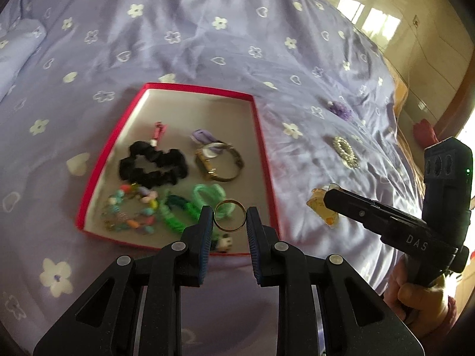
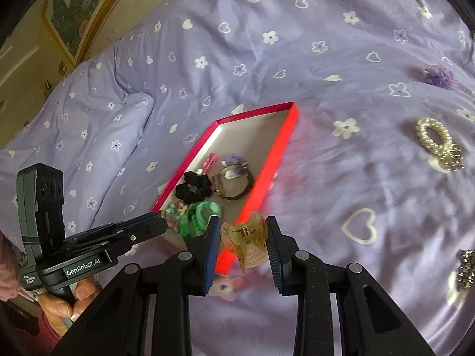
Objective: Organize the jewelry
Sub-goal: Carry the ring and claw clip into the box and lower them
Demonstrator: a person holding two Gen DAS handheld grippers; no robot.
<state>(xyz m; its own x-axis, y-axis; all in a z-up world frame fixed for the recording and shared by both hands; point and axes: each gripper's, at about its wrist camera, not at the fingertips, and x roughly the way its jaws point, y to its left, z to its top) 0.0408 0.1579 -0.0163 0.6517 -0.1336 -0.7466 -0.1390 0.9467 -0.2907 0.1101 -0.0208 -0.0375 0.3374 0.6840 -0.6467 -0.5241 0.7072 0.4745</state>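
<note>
Holding a gold ring pinched between my left gripper fingers, I see it poised over the near right corner of the red box, just inside its rim. My right gripper fingers are clamped on an amber hair claw beside the box's outer right wall, above the purple bedspread. The box's far half is bare, while a pearl scrunchie and a purple flower lie well apart on open bed.

A home bedroom: flowered lilac bedspread, framed picture on wall.
</note>
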